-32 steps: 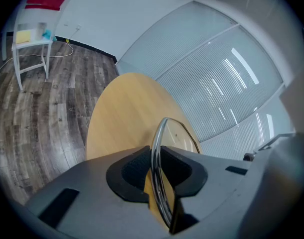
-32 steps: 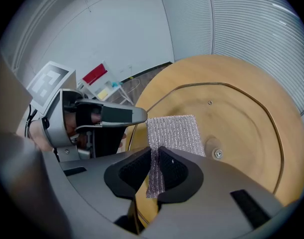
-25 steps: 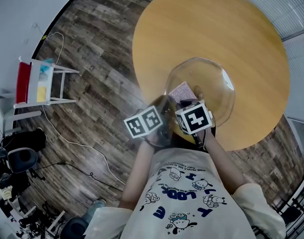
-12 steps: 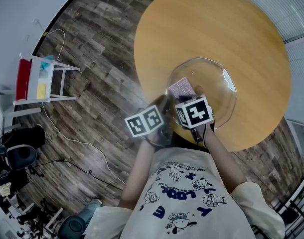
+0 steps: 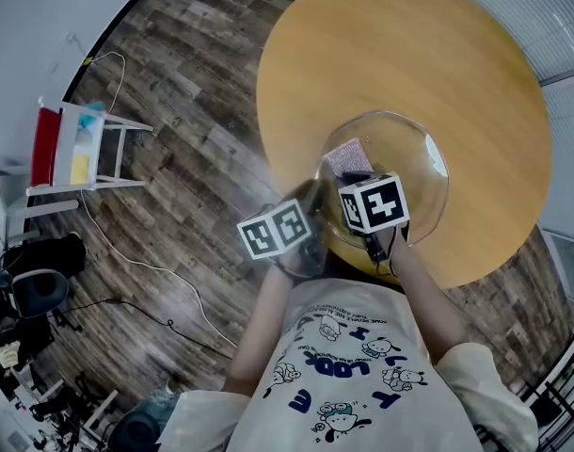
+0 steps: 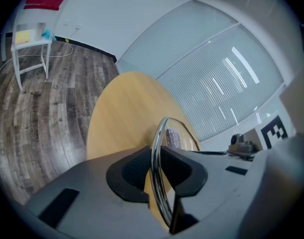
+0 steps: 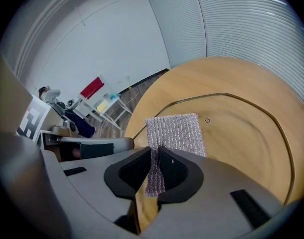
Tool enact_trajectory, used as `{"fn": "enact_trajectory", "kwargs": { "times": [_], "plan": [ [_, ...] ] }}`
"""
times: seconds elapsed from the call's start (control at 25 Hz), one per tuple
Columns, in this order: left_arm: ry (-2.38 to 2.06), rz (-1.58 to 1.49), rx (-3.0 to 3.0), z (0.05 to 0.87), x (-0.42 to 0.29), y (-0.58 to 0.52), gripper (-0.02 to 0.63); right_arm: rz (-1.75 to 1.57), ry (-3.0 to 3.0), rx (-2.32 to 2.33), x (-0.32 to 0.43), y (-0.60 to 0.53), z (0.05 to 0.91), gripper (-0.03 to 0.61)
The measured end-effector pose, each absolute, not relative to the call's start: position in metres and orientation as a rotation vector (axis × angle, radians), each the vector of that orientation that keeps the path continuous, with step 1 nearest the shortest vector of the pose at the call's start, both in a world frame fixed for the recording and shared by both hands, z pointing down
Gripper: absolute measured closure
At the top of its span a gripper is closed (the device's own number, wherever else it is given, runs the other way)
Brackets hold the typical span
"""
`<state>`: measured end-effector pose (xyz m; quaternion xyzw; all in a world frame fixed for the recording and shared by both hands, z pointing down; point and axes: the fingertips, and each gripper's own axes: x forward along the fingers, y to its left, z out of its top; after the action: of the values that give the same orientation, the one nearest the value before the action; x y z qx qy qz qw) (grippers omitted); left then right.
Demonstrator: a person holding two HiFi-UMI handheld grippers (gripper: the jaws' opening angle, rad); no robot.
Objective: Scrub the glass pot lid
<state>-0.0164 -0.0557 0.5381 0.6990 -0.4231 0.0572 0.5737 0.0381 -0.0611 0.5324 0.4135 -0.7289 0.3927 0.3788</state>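
Your left gripper (image 6: pixel 155 167) is closed on the metal rim (image 6: pixel 157 144) of the round clear glass pot lid (image 5: pixel 411 154), w/ the lid held tilted over the near part of the round light wooden table (image 5: pixel 400 55). Your right gripper (image 7: pixel 156 171) pinches a silvery mesh scrubbing cloth (image 7: pixel 176 132); the cloth's free end lies flat on the glass.

1. The left gripper (image 6: pixel 154 149) is clamping the lid's (image 6: pixel 157 131) metal rim, jaws pressing on both sides.
2. The lid is standing edge-on over the table (image 6: pixel 122 113).
3. A cloth (image 6: pixel 173 137) is showing through the glass.
4. A white rack (image 6: pixel 31 43) is standing on the floor (image 6: pixel 37 118), well apart from the table.
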Motion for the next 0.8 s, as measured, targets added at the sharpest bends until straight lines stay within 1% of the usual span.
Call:
{"fn": "enact_trajectory", "kwargs": {
  "times": [0.8],
  "plan": [
    [-0.983, 0.14, 1.641, 0.543, -0.017, -0.054, 0.543, 0.969, -1.847, 1.128, 0.065, -0.086, 0.537, 0.522]
  ]
}}
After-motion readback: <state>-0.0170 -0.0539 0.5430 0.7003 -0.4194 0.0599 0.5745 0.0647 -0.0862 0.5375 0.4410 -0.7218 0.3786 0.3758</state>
